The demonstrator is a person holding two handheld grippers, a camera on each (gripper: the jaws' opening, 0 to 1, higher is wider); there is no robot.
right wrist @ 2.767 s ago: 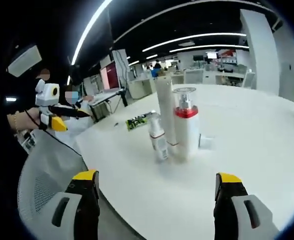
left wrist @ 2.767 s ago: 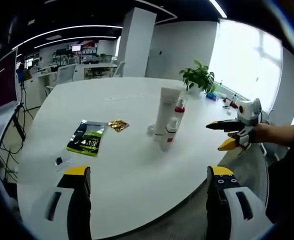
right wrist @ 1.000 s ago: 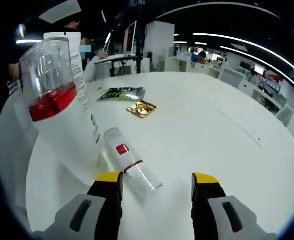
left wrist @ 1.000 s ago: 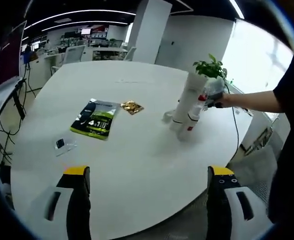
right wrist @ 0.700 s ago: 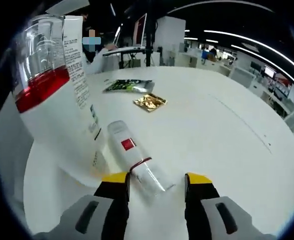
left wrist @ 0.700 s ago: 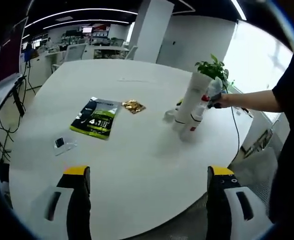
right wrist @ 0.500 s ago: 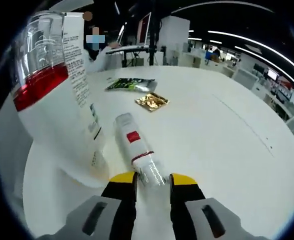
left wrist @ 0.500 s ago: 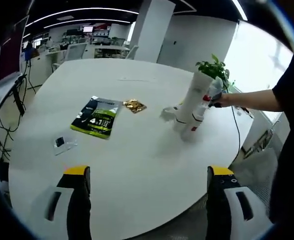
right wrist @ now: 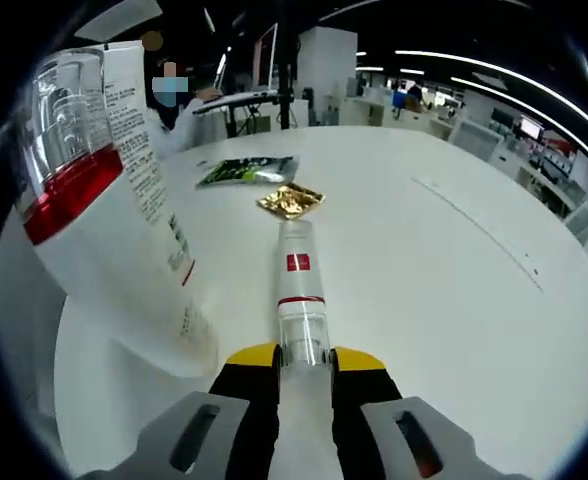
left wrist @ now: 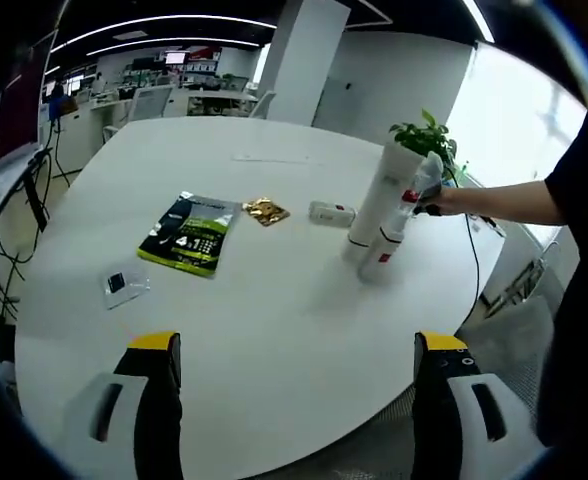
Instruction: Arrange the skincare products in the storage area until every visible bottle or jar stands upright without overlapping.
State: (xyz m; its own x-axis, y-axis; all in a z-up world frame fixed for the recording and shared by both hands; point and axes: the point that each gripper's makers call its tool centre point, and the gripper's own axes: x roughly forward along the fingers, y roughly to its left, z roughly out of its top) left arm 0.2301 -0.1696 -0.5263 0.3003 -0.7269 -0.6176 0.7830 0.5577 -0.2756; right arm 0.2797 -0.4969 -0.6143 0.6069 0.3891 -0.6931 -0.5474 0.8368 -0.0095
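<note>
On the white surface [right wrist: 454, 260] a tall tube [right wrist: 139, 215] and red-banded bottle [right wrist: 69, 150] stand at ten o'clock. The small bottle [right wrist: 299, 295] lies flat, long axis toward twelve, its clear end clamped in the right tongs [right wrist: 302, 362]. The left tongs [left wrist: 299, 355] gape wide, well apart.

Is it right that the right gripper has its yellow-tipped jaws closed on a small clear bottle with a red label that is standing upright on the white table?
Not quite. The small clear bottle with a red label is lying on its side on the white table, not standing. The right gripper view shows this, with the right gripper closed on its near end.
</note>
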